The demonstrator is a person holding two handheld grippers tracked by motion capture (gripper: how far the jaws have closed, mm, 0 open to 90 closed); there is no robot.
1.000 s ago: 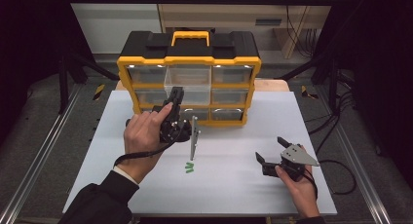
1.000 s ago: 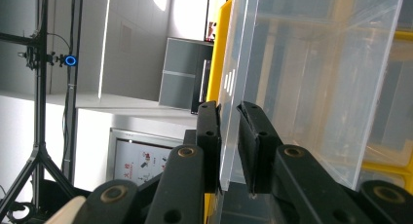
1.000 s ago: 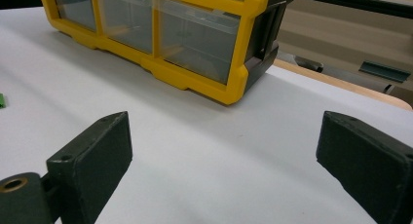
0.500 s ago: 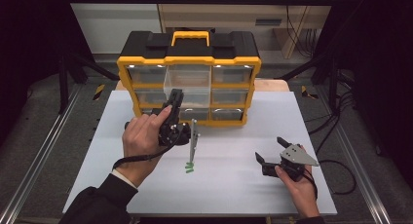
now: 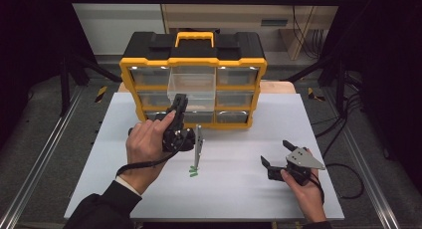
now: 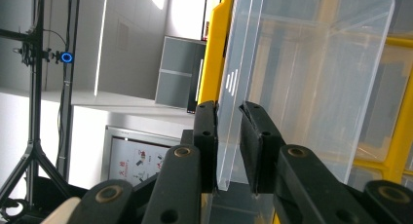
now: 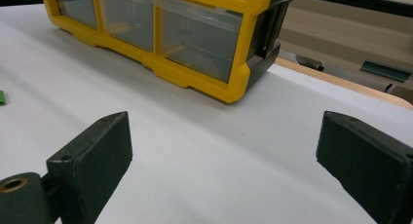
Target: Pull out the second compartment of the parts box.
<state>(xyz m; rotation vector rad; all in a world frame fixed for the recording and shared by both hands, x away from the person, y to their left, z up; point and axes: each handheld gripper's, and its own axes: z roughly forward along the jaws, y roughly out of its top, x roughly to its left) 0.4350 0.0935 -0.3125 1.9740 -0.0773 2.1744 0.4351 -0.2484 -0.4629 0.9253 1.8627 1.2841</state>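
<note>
A yellow and black drawer cabinet (image 5: 149, 45) stands at the back of the white table (image 5: 239, 189). Its clear middle drawer (image 5: 194, 87) is pulled partly out. My left gripper (image 5: 180, 99) reaches up to that drawer. In the left gripper view, the gripper (image 6: 229, 109) has its jaws closed on the thin front wall of the clear drawer (image 6: 311, 87). My right gripper (image 5: 274, 153) rests low on the table at the right, open and holding nothing. In the right gripper view, the right gripper (image 7: 224, 136) points toward the cabinet's right corner (image 7: 243, 83).
Small green pieces (image 5: 193, 171) lie on the table below my left hand, and one piece (image 7: 2, 97) shows at the left edge of the right gripper view. A table rail (image 5: 35, 164) runs along the left.
</note>
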